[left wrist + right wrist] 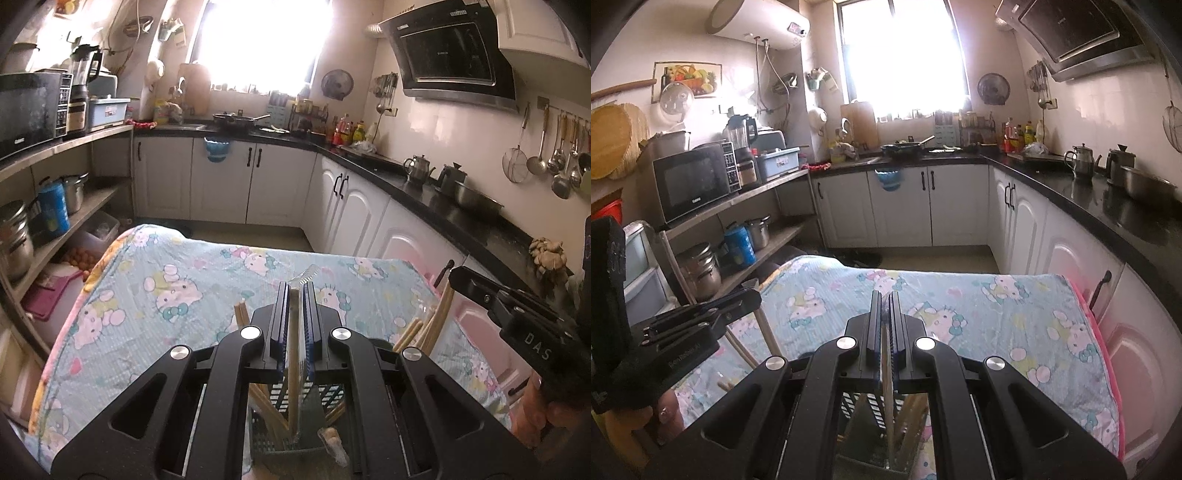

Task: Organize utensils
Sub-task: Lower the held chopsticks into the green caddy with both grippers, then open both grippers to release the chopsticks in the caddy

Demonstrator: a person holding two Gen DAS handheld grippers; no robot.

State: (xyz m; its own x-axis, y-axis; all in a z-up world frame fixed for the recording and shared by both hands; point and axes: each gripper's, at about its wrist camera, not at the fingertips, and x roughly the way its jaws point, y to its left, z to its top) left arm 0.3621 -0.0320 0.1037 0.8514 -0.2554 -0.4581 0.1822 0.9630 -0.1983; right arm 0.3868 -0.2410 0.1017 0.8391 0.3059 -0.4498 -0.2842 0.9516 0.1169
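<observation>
My left gripper (295, 291) is shut on a plastic-wrapped pair of chopsticks (293, 354), held upright over a dark slotted utensil holder (280, 439). The holder holds several wooden chopsticks (266, 410); more stick up beside it (436, 321). My right gripper (885, 300) is shut on a thin chopstick (887, 398) that reaches down into the same holder (864, 413). The right gripper's body shows in the left wrist view (517, 314); the left gripper's body shows in the right wrist view (683, 332).
The holder stands on a table under a blue Hello Kitty cloth (177, 295), also seen in the right wrist view (997, 317). White cabinets with a black counter (436, 188) run behind and to the right. A shelf with pots (48, 218) is at the left.
</observation>
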